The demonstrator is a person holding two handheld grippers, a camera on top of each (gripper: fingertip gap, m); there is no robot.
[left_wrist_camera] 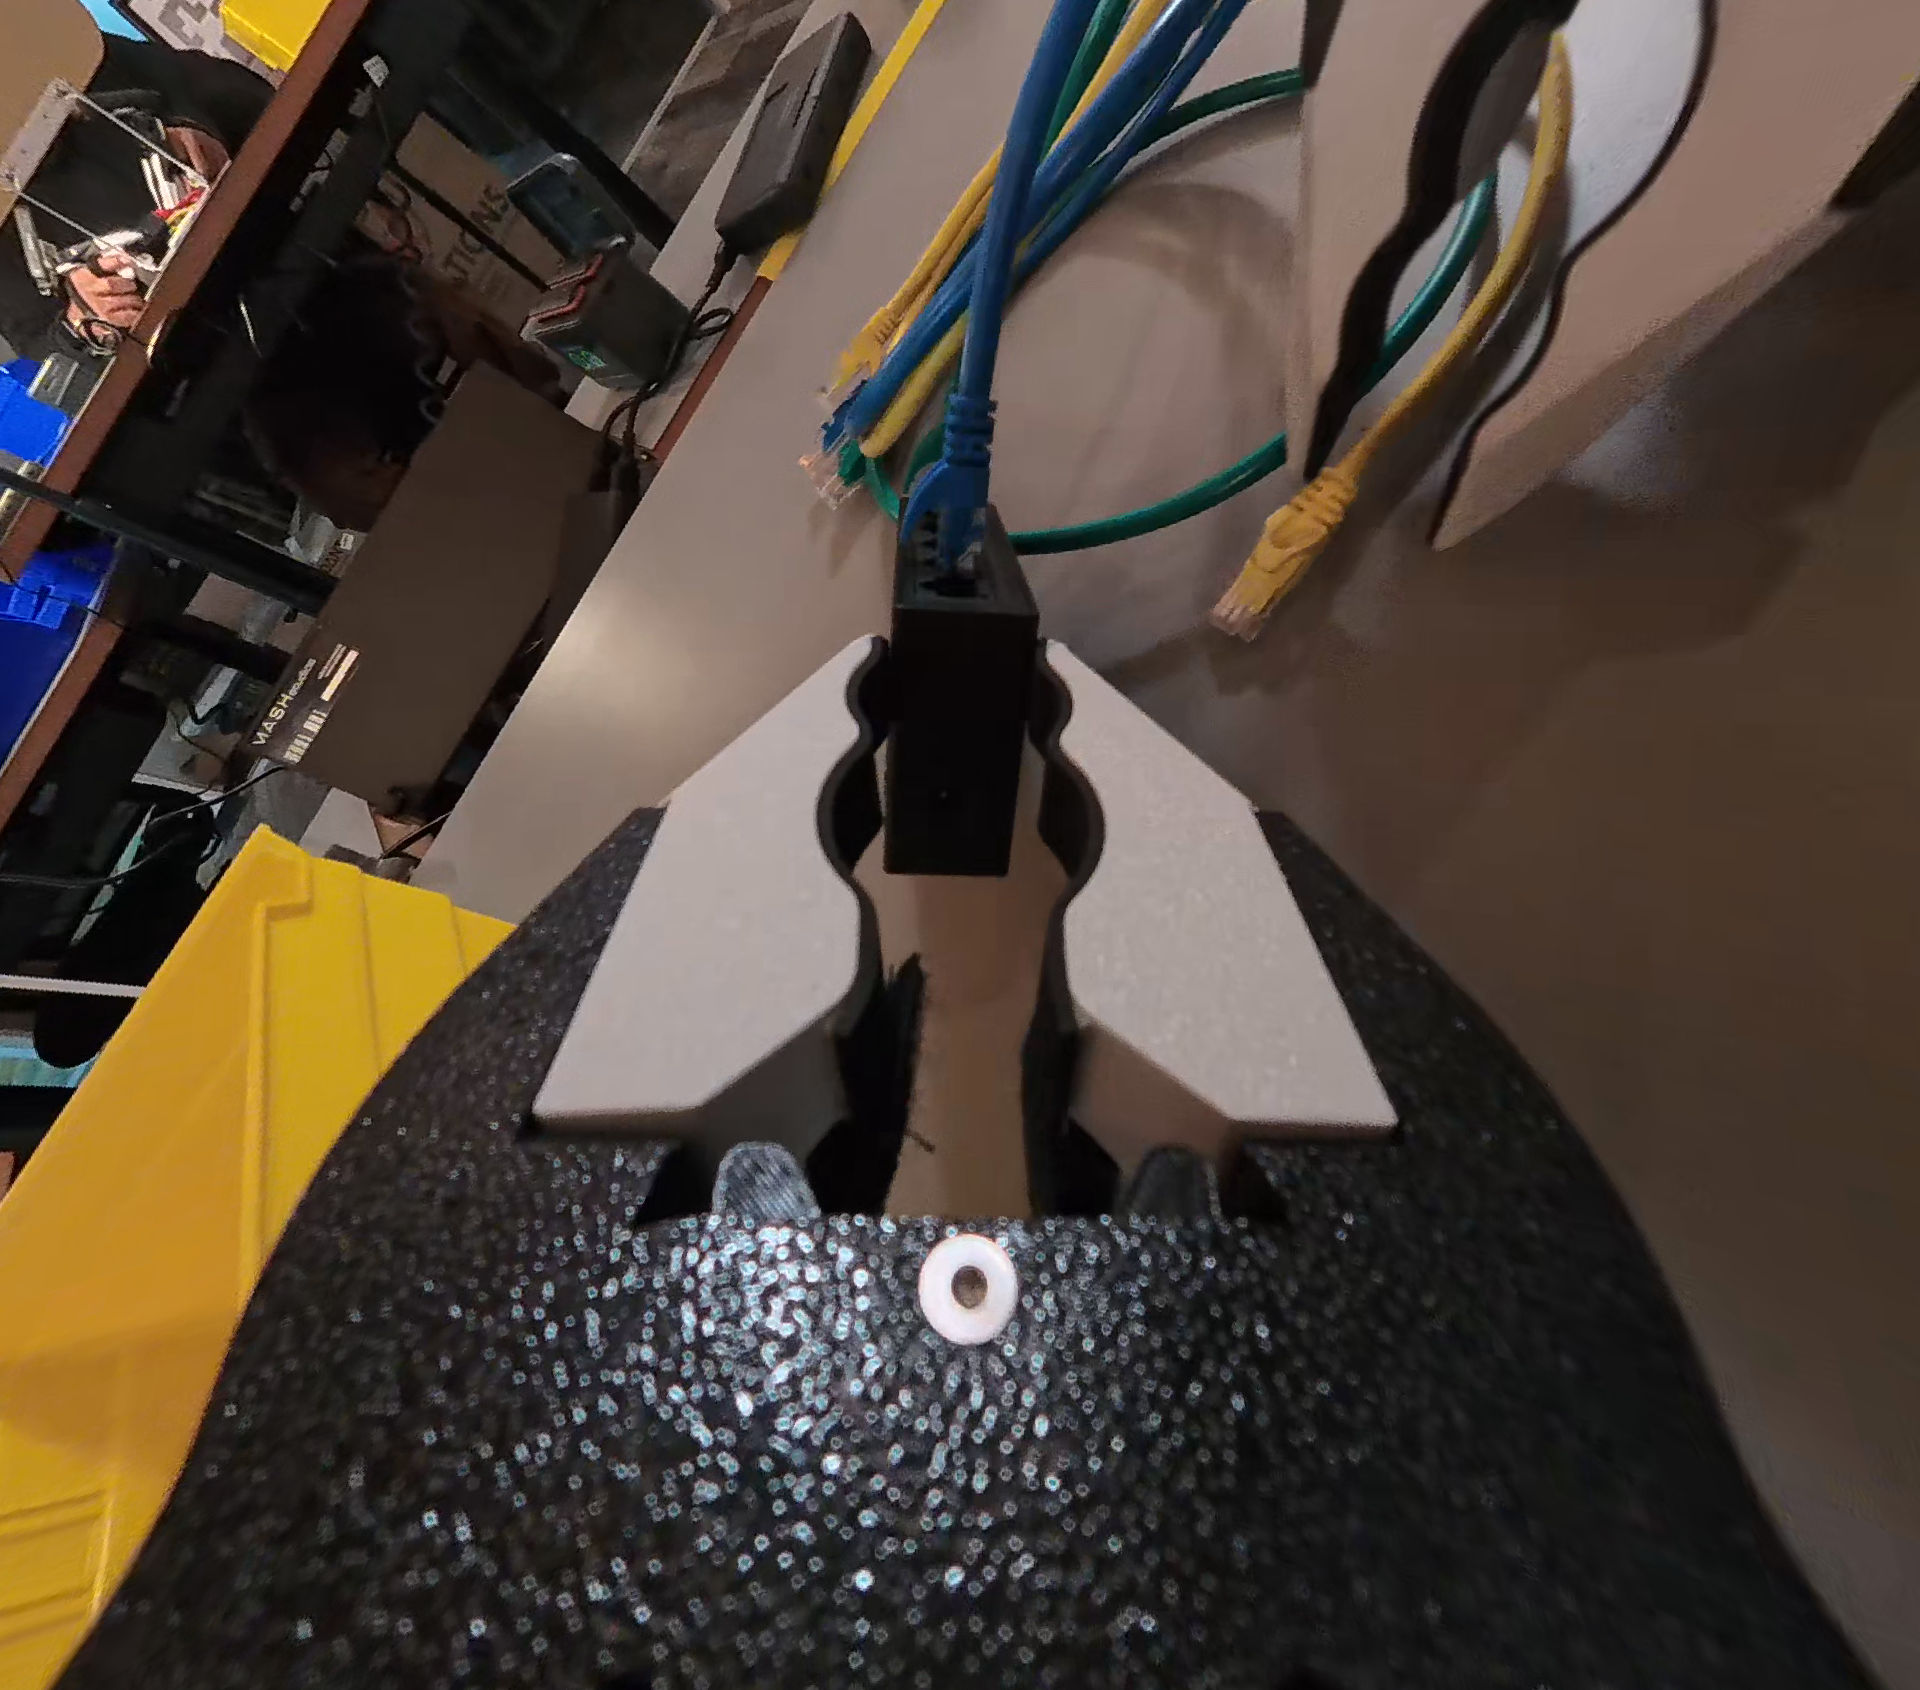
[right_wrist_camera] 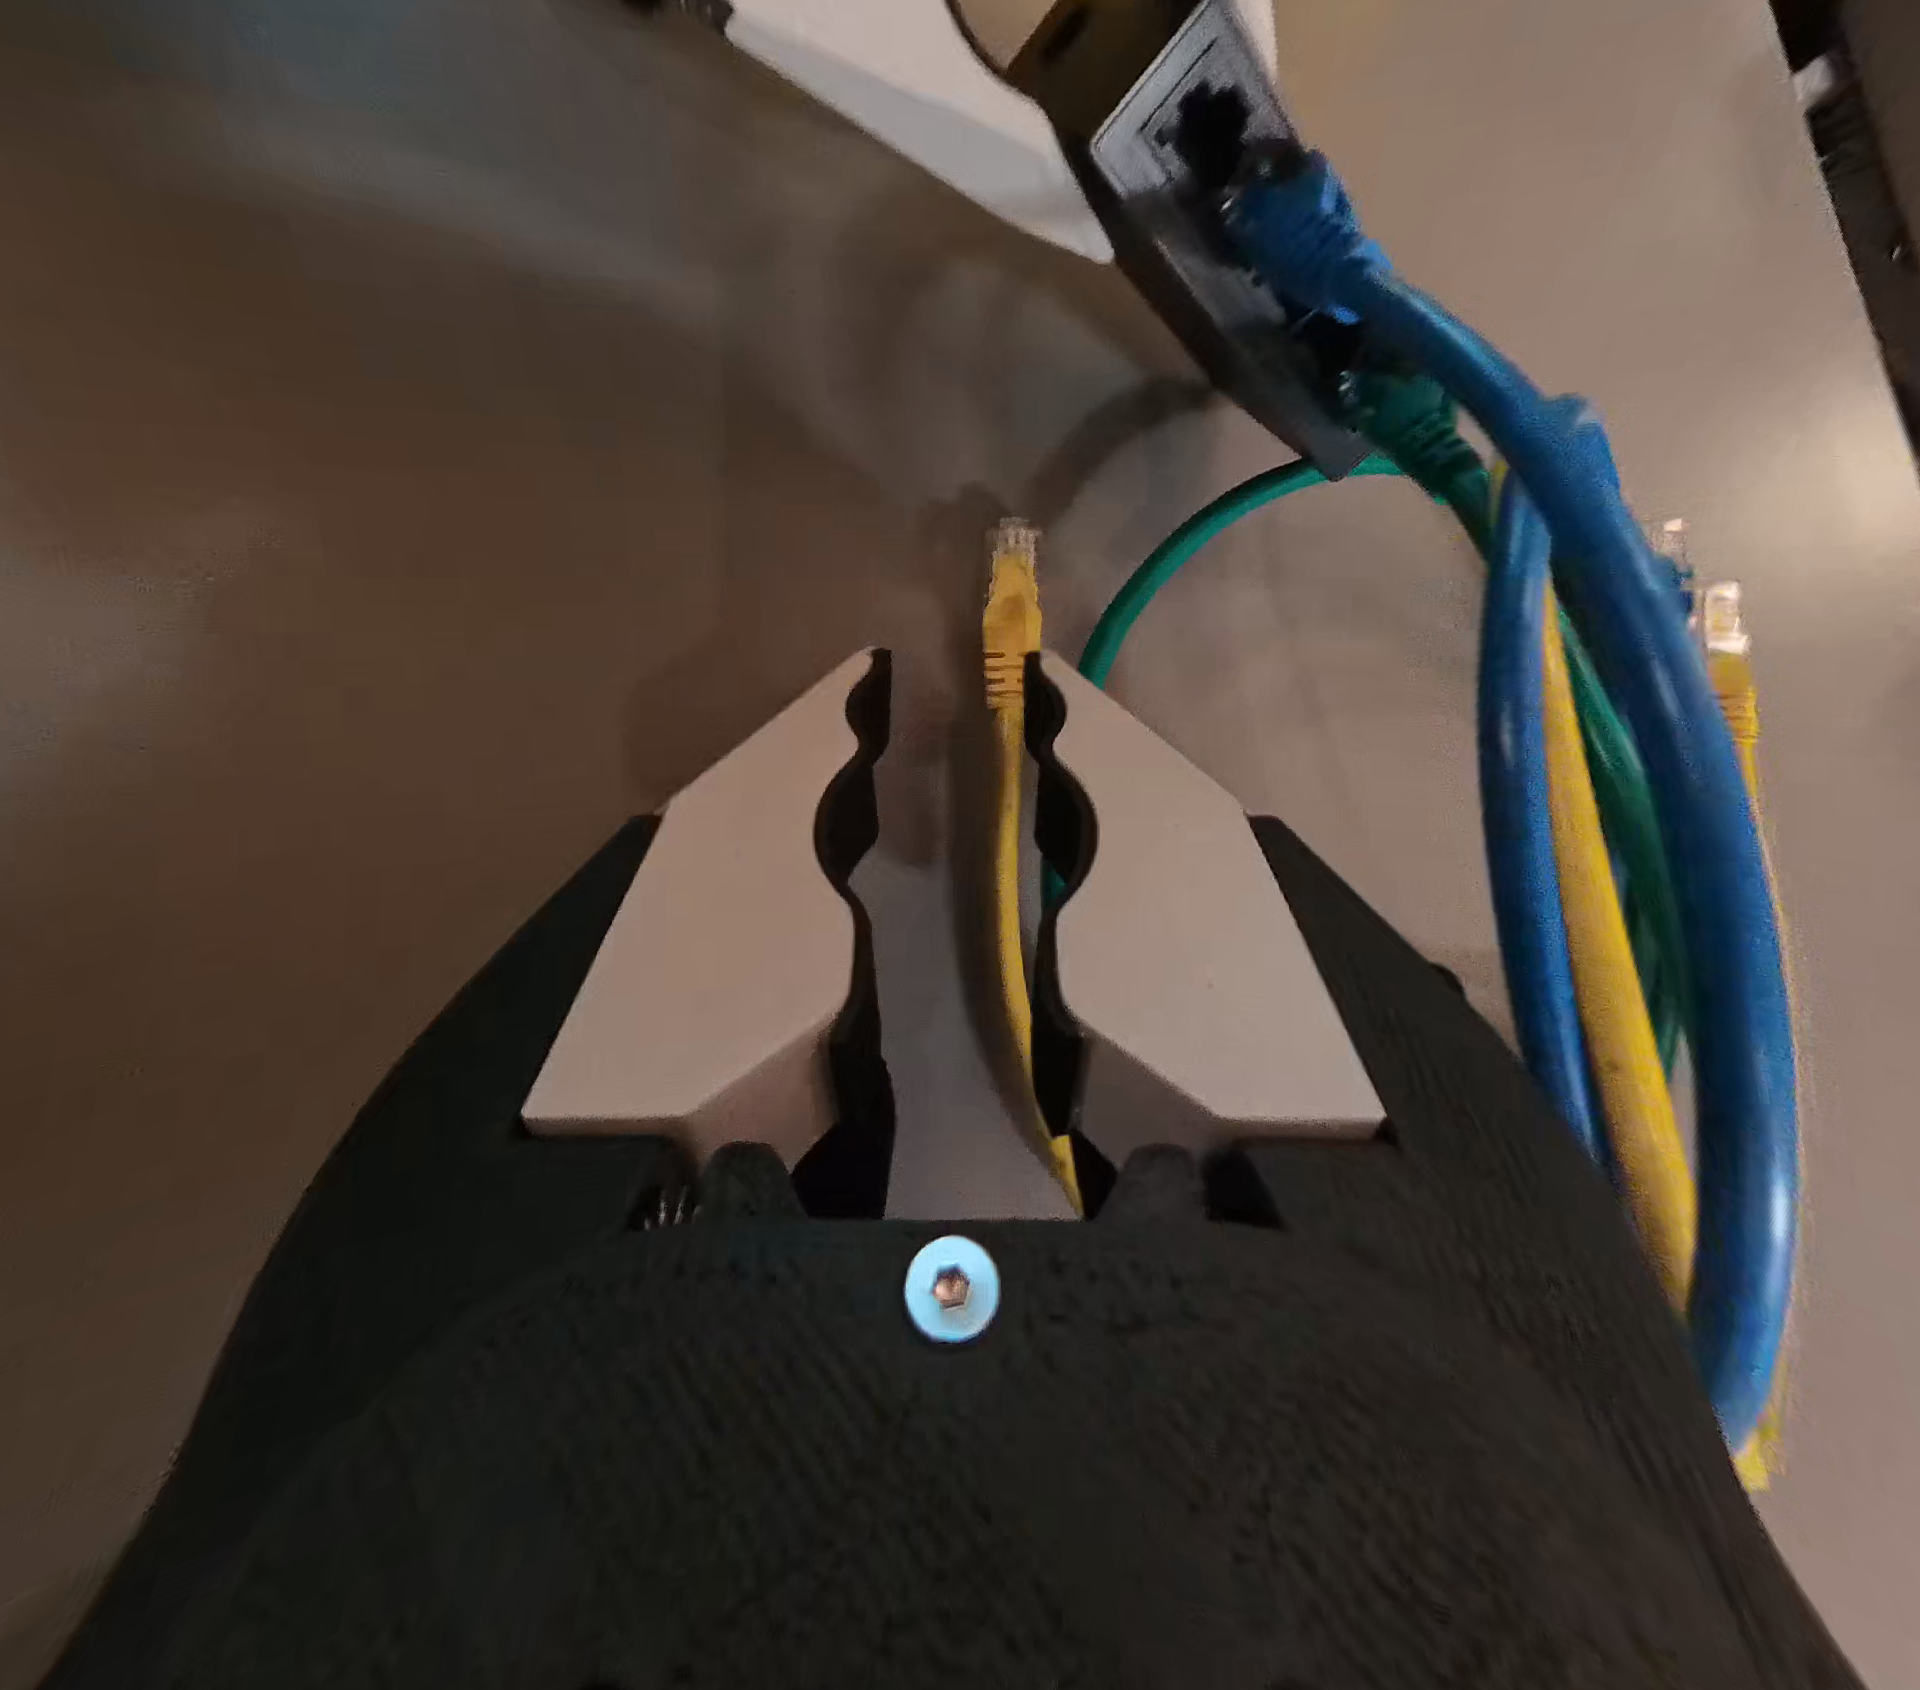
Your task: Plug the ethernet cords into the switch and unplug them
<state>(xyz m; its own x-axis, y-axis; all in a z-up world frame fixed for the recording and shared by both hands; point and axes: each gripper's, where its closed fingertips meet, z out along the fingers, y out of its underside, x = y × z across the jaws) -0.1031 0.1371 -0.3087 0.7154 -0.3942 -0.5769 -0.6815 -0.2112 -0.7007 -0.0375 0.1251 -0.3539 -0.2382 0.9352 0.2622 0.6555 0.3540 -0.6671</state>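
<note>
Left gripper (left_wrist_camera: 961, 684) clamps the black switch (left_wrist_camera: 958, 705), blue cord (left_wrist_camera: 966, 445) plugged in; right gripper (right_wrist_camera: 961, 684) stands open, yellow cord (right_wrist_camera: 1010, 601) lying against one finger.

The switch (left_wrist_camera: 961, 705) sits mid-frame between the left gripper (left_wrist_camera: 961, 674) fingers. One cord (left_wrist_camera: 971, 435) enters its top. Loose cords (left_wrist_camera: 1122, 186) lie above; the bin (left_wrist_camera: 208, 1069) lower left.

Black switch (left_wrist_camera: 956, 736); blue cord (left_wrist_camera: 1023, 165), green cord (right_wrist_camera: 1418, 419) plugged in it, yellow cord (right_wrist_camera: 1010, 622) beside, grey-tan table (left_wrist_camera: 1558, 913)
</note>
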